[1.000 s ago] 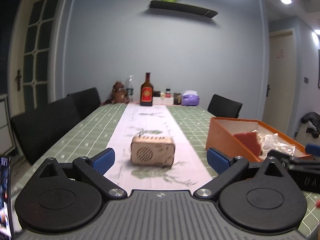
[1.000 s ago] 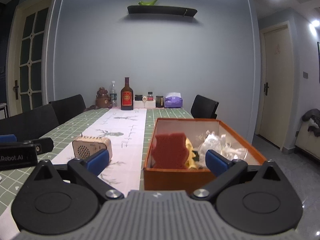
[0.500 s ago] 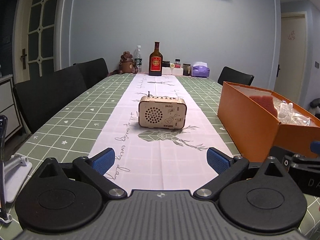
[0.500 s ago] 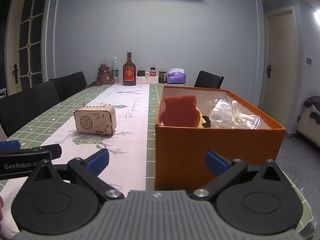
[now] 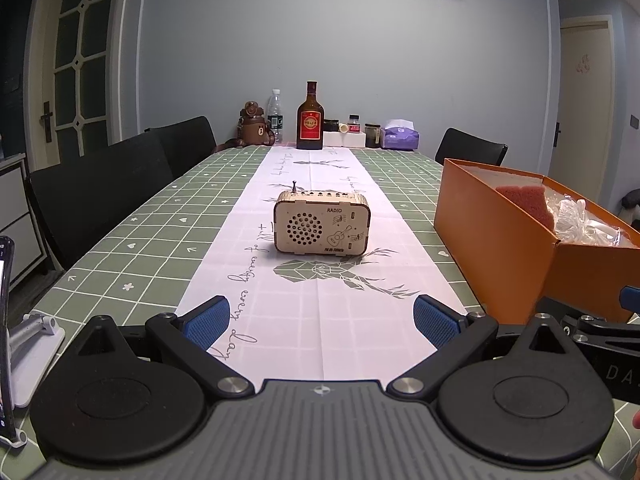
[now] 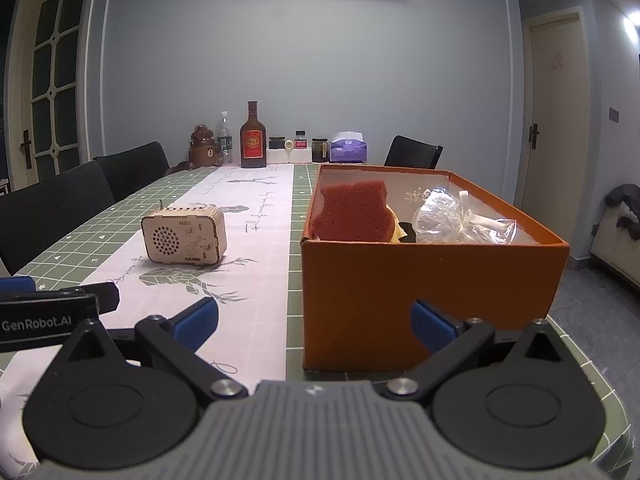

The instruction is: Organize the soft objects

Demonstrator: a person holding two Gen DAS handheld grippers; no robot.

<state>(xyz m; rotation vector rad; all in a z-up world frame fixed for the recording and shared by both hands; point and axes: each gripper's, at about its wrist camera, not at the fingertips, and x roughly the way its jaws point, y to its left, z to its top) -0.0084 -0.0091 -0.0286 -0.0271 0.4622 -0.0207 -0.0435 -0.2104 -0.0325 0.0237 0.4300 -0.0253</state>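
Soft objects, a red sponge (image 6: 352,212) and a crinkled clear bag (image 6: 448,218), sit inside the orange box (image 6: 432,280) on the bench (image 5: 132,236), right of the wooden radio (image 5: 322,222). Over the last second both tongs have dropped lower and pulled back toward the near edge, so the box wall now fills more of the right view. Left tongs (image 5: 322,320) and right tongs (image 6: 314,322) are spread wide, empty. That retreat suggests the sorting is finished or nearly so.
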